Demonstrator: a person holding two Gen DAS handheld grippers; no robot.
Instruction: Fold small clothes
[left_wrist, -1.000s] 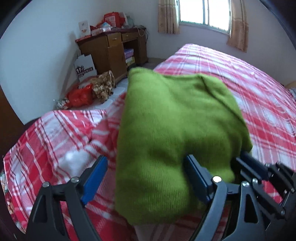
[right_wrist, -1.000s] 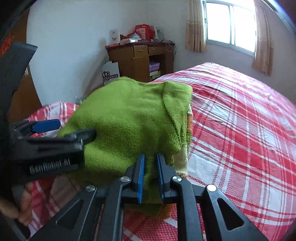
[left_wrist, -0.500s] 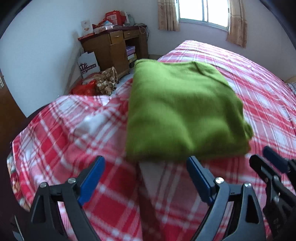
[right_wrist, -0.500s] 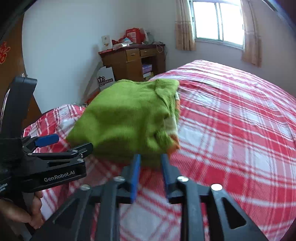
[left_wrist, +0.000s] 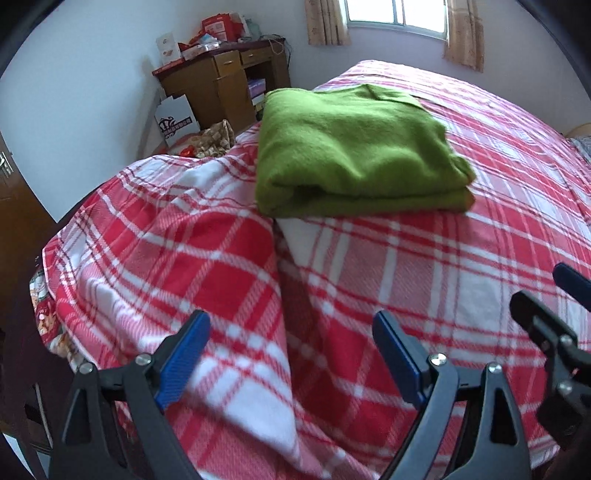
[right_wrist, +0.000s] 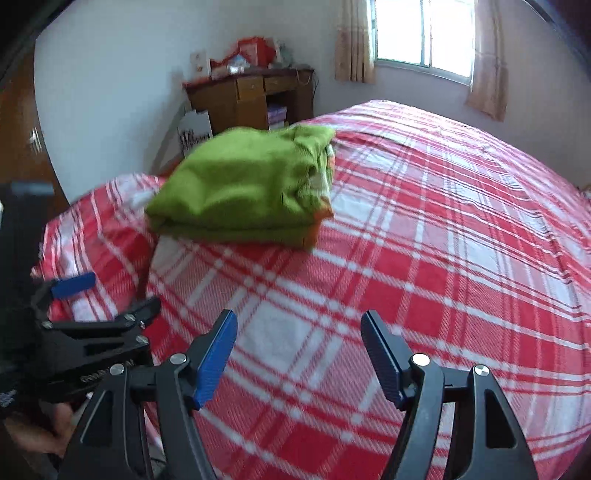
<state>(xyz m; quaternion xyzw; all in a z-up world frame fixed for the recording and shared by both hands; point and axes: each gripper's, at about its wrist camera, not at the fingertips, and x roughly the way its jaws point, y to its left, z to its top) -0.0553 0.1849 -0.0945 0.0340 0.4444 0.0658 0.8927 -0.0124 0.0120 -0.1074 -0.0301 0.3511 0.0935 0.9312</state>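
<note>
A green knitted garment (left_wrist: 354, 151) lies folded in a thick square on the red plaid bed (left_wrist: 406, 266); it also shows in the right wrist view (right_wrist: 247, 192), with an orange and white edge at its right side. My left gripper (left_wrist: 291, 325) is open and empty, pulled back from the garment above the bedspread. My right gripper (right_wrist: 299, 325) is open and empty, also well short of the garment. The left gripper also shows in the right wrist view (right_wrist: 99, 295) at the lower left.
A ridge of bedspread (left_wrist: 280, 258) runs from the garment toward me. A wooden desk (left_wrist: 225, 81) with clutter stands by the far wall, with bags (left_wrist: 210, 140) on the floor. A curtained window (right_wrist: 424, 37) is behind the bed. The bed's left edge (left_wrist: 59, 266) drops off.
Both grippers have drawn back from the green garment, which now lies folded on the bed. The right gripper has let go of it and opened; the left stayed open.
</note>
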